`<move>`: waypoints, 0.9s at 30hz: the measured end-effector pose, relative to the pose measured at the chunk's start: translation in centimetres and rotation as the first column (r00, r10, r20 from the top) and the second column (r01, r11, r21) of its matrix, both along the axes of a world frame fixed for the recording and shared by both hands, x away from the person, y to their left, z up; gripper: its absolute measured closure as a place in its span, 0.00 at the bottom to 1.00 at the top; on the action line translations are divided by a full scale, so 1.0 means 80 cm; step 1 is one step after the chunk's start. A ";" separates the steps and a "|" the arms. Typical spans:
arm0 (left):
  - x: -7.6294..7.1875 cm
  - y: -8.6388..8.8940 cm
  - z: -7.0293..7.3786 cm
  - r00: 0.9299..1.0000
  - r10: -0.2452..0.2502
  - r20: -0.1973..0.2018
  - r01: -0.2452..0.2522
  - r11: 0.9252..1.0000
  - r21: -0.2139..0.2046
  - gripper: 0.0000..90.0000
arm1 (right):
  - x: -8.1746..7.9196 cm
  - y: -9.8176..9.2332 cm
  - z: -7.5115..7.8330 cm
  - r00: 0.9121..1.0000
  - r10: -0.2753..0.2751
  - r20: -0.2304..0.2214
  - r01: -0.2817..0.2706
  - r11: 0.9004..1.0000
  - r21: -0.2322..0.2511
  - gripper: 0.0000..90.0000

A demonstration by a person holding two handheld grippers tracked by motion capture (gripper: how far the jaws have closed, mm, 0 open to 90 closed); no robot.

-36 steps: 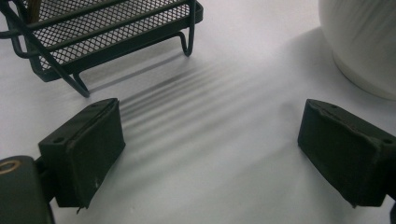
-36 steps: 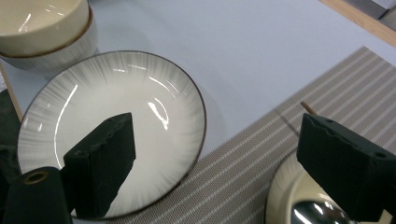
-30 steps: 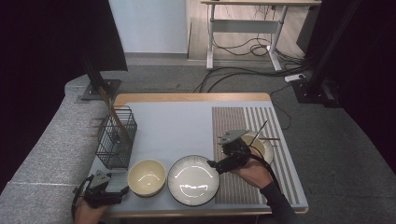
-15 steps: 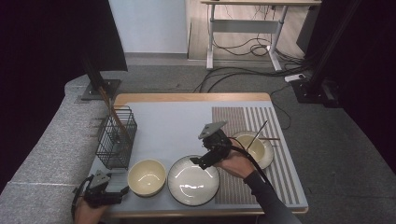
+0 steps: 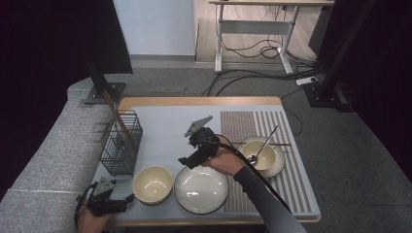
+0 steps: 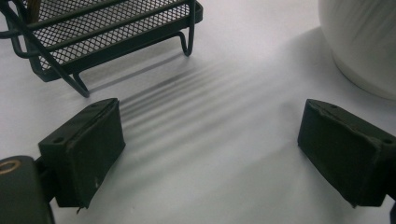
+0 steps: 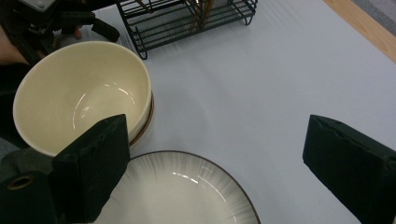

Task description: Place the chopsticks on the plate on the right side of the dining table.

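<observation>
Since a second earlier, right tongs had swung left from the spoon bowl, spread wide over the plate. Left tongs rested spread beside the cream bowl. Lowering squarely onto the plate's rim seemed best.

On the table, the wire basket stands at the left, with the cream bowl in front of it to its right and the plate just beside that bowl on its right. Farther right, on the ribbed mat, sits a small bowl with a spoon in it. The left gripper rests at the near left corner beside the cream bowl, and the right gripper hangs over the plate's far edge.
</observation>
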State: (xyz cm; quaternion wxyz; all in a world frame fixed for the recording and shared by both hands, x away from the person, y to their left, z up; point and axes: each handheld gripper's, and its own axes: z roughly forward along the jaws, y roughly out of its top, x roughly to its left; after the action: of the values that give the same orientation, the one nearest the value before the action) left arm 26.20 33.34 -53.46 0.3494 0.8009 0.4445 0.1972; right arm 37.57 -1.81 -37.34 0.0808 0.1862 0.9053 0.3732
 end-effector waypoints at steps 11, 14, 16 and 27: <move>0.000 0.000 0.000 1.000 0.001 0.002 -0.001 1.000 0.001 0.08 | 0.007 0.047 0.016 0.998 0.061 -0.006 -0.061 0.998 0.001 0.10; 0.000 0.000 0.000 1.000 0.001 0.001 -0.001 1.000 0.001 0.08 | 0.009 0.058 0.017 0.997 0.081 -0.019 -0.081 0.997 0.019 0.09; 0.000 0.000 0.000 1.000 0.001 0.000 -0.001 1.000 0.000 0.08 | 0.009 0.065 0.019 0.996 0.084 -0.018 -0.084 0.996 0.008 0.09; 0.000 0.000 0.000 1.000 0.001 0.000 -0.001 1.000 0.001 0.08 | 0.005 0.100 0.027 0.992 0.130 -0.009 -0.129 0.991 0.031 0.08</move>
State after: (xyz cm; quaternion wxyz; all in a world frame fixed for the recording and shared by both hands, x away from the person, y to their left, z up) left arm 26.20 33.34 -53.45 0.3490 0.8008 0.4448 0.1977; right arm 37.96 6.18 -35.15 0.0483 0.1303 0.9101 0.3904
